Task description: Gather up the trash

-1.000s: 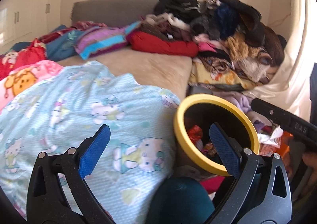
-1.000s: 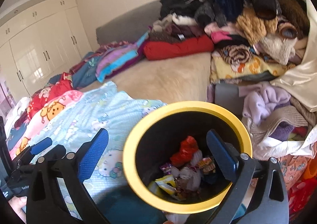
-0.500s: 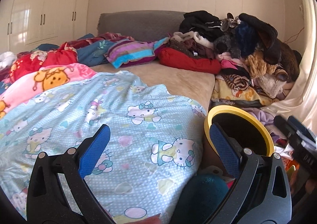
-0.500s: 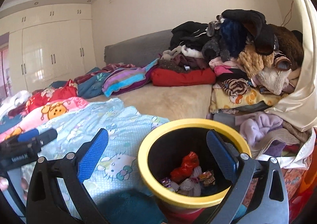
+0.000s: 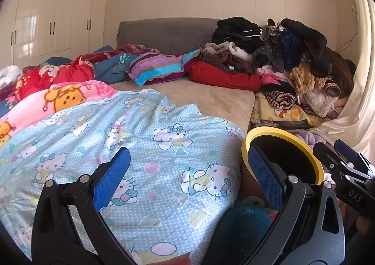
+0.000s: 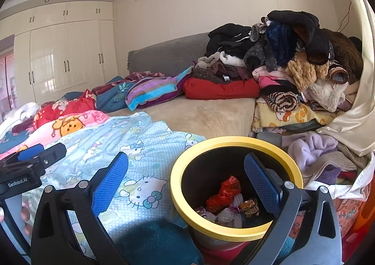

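Observation:
A black bin with a yellow rim (image 6: 236, 145) stands beside the bed, low and right of centre in the right wrist view. Inside it lie a red wrapper (image 6: 225, 191) and several other crumpled wrappers. My right gripper (image 6: 186, 184) is open above the bin's near edge, nothing between its blue pads. The same bin (image 5: 283, 134) shows at the lower right of the left wrist view. My left gripper (image 5: 187, 171) is open and empty over the blue cartoon-cat blanket (image 5: 145, 145). The right gripper's body (image 5: 346, 173) pokes in from the right there.
The bed carries a pink blanket (image 5: 54, 98), a striped pillow (image 5: 159, 68), a red pillow (image 5: 225, 77) and a tall heap of clothes (image 5: 293, 54) on its right. White wardrobes (image 5: 51, 19) line the left wall. A teal cushion (image 6: 157, 244) lies near the bin.
Both cameras have tilted up and drawn back from the bin, so more of the bed and walls shows. Both grippers stay open and empty.

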The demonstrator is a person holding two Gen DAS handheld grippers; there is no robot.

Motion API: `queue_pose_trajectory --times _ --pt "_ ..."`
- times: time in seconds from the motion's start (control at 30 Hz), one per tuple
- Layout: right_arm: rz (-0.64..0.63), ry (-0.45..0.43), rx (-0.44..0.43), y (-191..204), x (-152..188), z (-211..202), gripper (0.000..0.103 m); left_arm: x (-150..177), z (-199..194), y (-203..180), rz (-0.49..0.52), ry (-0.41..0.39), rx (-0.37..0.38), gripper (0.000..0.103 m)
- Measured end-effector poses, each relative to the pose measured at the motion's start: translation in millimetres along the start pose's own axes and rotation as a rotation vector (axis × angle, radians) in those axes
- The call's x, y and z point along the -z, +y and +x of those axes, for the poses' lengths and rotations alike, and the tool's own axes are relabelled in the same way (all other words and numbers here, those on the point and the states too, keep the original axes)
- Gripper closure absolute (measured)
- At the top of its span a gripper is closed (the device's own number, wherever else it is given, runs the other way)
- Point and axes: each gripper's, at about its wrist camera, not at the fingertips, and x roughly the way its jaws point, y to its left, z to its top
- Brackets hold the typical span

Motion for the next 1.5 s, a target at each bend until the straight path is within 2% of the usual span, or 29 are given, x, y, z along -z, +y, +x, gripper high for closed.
queue_pose_trajectory --times 1.5 --pt "0.014 -0.01 0.012 -6.1 -1.1 1.6 0.006 3.9 1.3 -3.8 -0.019 0.006 0.001 0.011"
